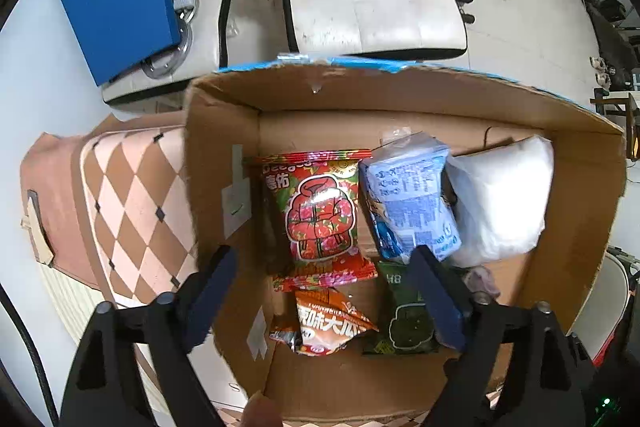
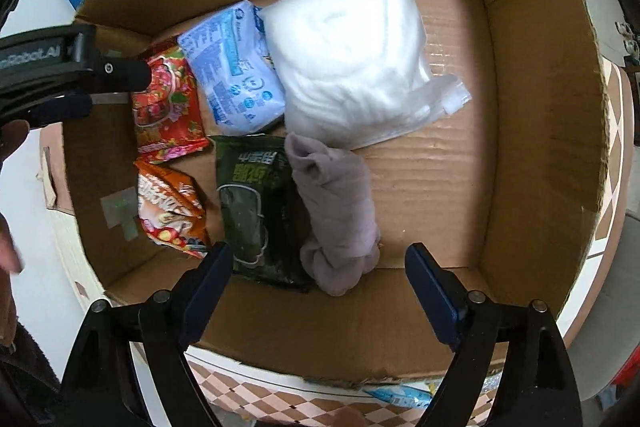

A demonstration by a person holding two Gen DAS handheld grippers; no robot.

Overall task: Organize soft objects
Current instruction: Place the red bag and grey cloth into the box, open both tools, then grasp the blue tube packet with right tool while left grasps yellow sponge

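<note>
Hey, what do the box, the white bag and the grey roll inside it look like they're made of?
Box: corrugated cardboard, matte brown; ribbing shows on the floor, and the rim is torn.
White bag: clear glossy plastic film, judging by its shiny transparent corner, around something soft, white and fluffy, maybe cotton or fibre stuffing.
Grey roll: soft matte fabric with folds, likely a knit or a cloth.

6 soft packs (image 2: 344, 55) lie inside the box (image 2: 536, 107)

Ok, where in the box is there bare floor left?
The widest bare patch lies between the grey cloth roll, white bag and the box's wall. The opposite side is crowded with snack packets.
</note>
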